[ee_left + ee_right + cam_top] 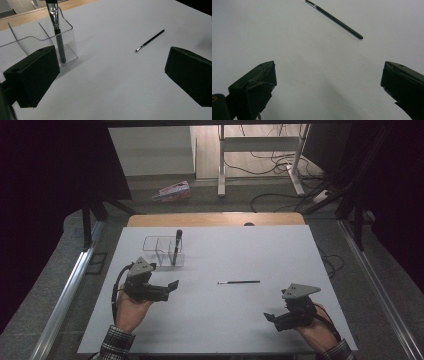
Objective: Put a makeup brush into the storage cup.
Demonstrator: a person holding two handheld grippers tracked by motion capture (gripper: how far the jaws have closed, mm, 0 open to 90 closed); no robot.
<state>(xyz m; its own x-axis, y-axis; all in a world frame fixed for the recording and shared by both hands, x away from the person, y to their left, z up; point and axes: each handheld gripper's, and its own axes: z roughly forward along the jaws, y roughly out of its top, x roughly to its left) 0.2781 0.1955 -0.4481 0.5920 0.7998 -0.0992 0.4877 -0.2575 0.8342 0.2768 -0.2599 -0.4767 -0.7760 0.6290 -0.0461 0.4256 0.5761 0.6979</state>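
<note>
Slippage is the main risk here: the thin brush [239, 282] lies flat on the white table [225, 320], between the two grippers and well apart from both, and a shaft that slender gives blunt fingers little to bite on. If the right gripper [270, 317] comes down with its fingers across rather than square to the handle, the brush will likely roll or skid away instead of lifting. Both grippers are empty; the right gripper's fingers [253, 82] stand wide apart in its own view, and the left gripper's fingers [35, 75] are equally wide.

A second hazard sits by the left gripper [173, 285]: the clear organizer [162, 251] already holds a larger brush [176, 247] standing tilted in one compartment (the rightmost, as the high view shows it). The left fingers are near that container, and a careless sweep could nudge the light plastic or tip the standing brush out. Dropping the thin brush in at a steep angle might also knock against the one already there.

Hard to judge: the organizer's clear walls nearly vanish against the table, so its dividers are uncertain from above. The standing brush's tip is cut off in the left gripper view, and the thin brush's bristle end is cropped in the right gripper view.
</note>
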